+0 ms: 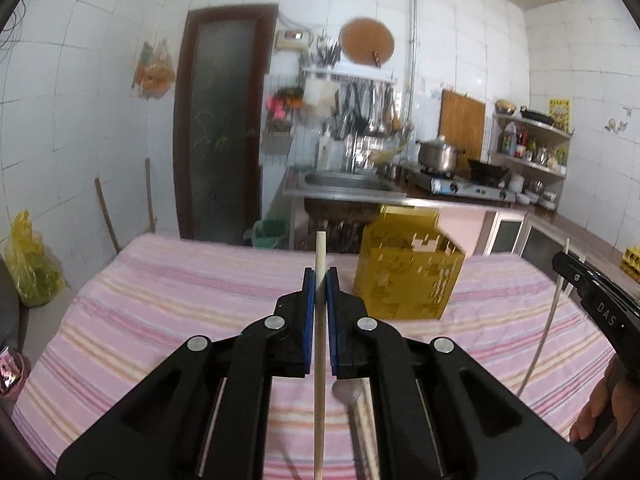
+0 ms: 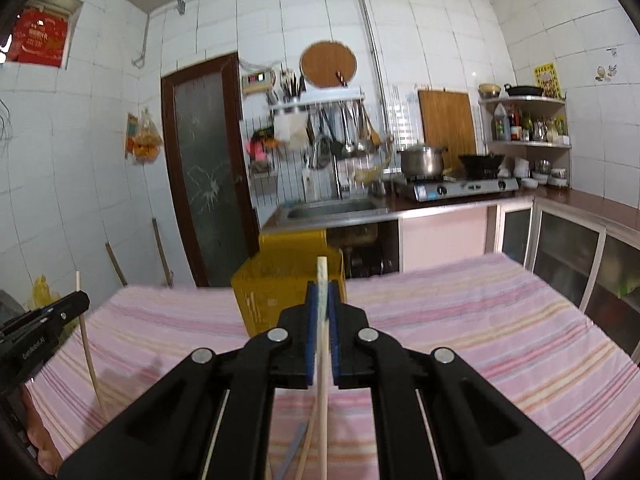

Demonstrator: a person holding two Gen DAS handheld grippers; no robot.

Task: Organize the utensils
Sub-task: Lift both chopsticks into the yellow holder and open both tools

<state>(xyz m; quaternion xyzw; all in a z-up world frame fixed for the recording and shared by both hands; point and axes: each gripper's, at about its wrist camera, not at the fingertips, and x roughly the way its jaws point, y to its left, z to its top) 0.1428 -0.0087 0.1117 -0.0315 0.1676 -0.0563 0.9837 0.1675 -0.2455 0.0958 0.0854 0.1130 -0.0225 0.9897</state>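
My left gripper [image 1: 320, 276] is shut on a pale wooden chopstick [image 1: 320, 360] that stands upright between the blue pads. My right gripper [image 2: 321, 292] is shut on another pale chopstick [image 2: 322, 360], also upright. A yellow perforated utensil holder [image 1: 408, 276] stands on the pink striped cloth [image 1: 180, 300], just ahead and right of the left gripper; in the right wrist view the holder [image 2: 272, 292] sits just ahead and left. Each gripper shows at the edge of the other's view, the right one [image 1: 568, 268] and the left one [image 2: 78, 304].
More utensils lie on the cloth below the grippers: a spoon with a wooden handle [image 1: 348, 396] and a loose chopstick [image 2: 306, 448]. Behind the table are a sink [image 2: 332, 208], a gas stove [image 2: 460, 188] with pots, shelves and a dark door [image 1: 220, 128].
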